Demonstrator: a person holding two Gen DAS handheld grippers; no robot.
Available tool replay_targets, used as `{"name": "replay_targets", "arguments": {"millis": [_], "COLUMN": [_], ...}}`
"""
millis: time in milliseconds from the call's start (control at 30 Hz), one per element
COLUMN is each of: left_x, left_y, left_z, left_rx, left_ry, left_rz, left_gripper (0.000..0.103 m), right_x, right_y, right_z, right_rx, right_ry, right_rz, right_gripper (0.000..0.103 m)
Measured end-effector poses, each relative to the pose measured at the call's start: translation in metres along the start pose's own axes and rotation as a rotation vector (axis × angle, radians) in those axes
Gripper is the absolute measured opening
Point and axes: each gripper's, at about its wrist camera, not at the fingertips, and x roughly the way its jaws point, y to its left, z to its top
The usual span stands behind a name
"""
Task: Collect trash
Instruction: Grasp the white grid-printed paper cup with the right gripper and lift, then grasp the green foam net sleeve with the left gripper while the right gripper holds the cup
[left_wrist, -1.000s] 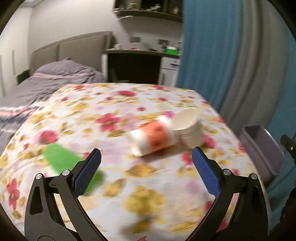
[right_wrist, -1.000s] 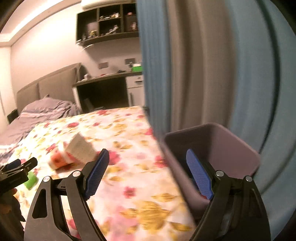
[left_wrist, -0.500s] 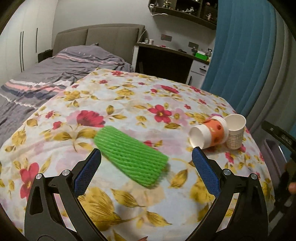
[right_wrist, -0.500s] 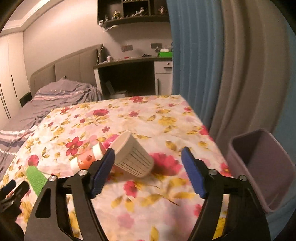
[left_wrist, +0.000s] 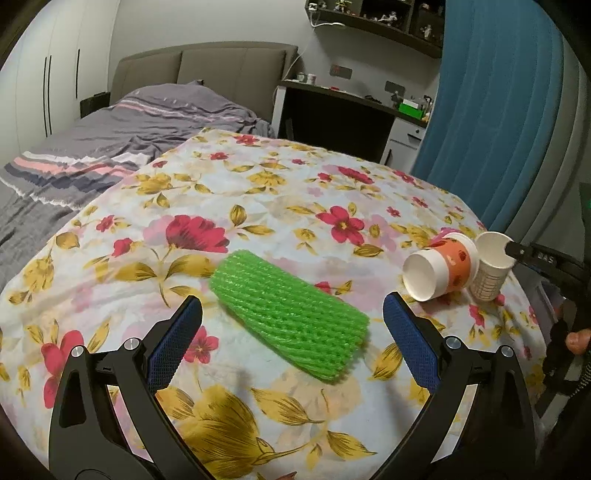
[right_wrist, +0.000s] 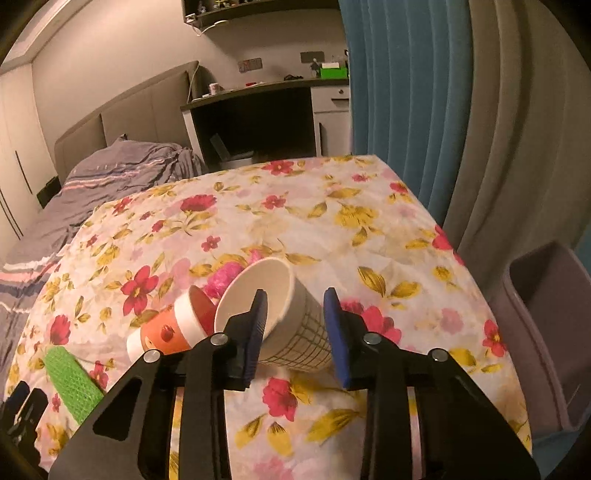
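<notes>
- White paper cup with a grid print (right_wrist: 291, 314) lies tipped on the floral tablecloth (right_wrist: 369, 229), mouth facing away.
- Right gripper (right_wrist: 295, 332) has just been closing; its jaws straddle the cup's wall.
- Left gripper (left_wrist: 291, 347) gapes wide, the green foam net sleeve (left_wrist: 291, 314) slanting just ahead.
</notes>
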Motion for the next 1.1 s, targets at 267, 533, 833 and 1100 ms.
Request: {"name": "replay_targets", "arguments": {"millis": [267,533,833,1100], "left_x": [0.017,0.034,0.059,0.062], "left_y": [0.000,-0.003,-0.007,-0.008], "left_z": [-0.003,-0.004,-0.001,-0.002], "left_rx": [-0.017,-0.017,0.011,0.021], "left_ry": [0.065,0.112,0.175,0.185], "left_rz": [-0.025,-0.022,0.020,0.039], "left_gripper": [0.097,0.097,0.079,0.045], "right_x": [-0.007,-0.021,-0.051,-0.062], "right_y": [-0.021,-0.031,-0.034,-0.031], "right_z": [-0.022,-0.038,-0.048,-0.057], "right_rx": [0.015,0.025,0.022,0.005], "right_ry": [0.017,-0.003,-0.053,-0.059], "right_rz": [0.010,0.055,0.095,0.109], "right_gripper": [0.006,0.004,0.004,0.004]}}
